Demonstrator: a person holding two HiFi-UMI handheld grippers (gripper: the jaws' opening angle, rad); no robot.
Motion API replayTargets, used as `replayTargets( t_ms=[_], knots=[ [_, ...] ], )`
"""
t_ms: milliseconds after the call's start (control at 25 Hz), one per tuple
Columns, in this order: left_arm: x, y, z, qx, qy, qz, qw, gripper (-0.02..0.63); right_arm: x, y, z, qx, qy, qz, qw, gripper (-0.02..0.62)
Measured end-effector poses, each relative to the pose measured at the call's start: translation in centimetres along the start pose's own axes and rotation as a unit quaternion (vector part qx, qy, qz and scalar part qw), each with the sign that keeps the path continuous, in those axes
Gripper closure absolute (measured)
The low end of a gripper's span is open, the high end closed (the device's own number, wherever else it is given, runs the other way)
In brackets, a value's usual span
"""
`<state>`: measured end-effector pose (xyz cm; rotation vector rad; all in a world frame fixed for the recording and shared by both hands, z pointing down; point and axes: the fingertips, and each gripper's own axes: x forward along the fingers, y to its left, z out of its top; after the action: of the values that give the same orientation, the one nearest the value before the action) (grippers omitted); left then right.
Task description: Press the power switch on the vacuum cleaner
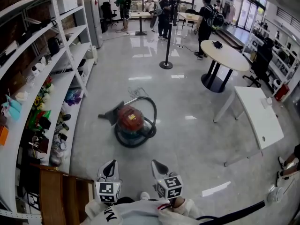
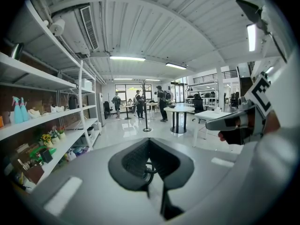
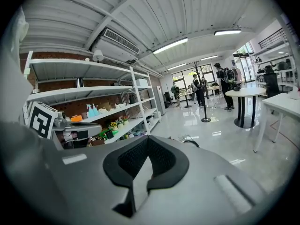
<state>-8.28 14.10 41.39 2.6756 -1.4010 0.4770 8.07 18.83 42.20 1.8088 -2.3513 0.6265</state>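
Left tongs, right tongs closed, vacuum ahead

Vacuum cleaner sitting on floor
Red dome, dark round base; black hose looping round it.

We can read almost nothing here. Dark capital letters cross the white sleeve at the bottom edge of the head view. They are cut off by the frame and may be "NV", but we cannot be sure. The left cube and the right cube carry black-and-white square code patterns, not words. Any marking on the red vacuum or on the goods along the shelves is too small for us to make out.
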Motion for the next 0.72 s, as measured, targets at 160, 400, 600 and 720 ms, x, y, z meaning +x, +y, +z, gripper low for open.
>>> replayTargets(
  t_ms=[160,400,600,720],
  knots=[
    [0.5,0.5,0.4,0.004,0.000,0.005,1.0000,0.606,0.6,-0.3,0.2,0.003,-0.001,0.003,1.000,0.595],
    [1.2,0.5,0.6,0.008,0.002,0.002,1.0000,0.606,1.0,-1.0,0.3,0.015,-0.005,0.003,1.000,0.595],
    [2.9,0.4,0.5,0.008,0.010,-0.010,0.9999,0.606,1.6,-2.1,0.4,0.020,0.000,-0.009,1.000,0.595],
    [4.2,0.3,0.6,0.007,0.007,-0.019,0.9998,0.606,2.1,-2.9,0.4,0.022,0.003,-0.019,1.000,0.595]
  ],
)
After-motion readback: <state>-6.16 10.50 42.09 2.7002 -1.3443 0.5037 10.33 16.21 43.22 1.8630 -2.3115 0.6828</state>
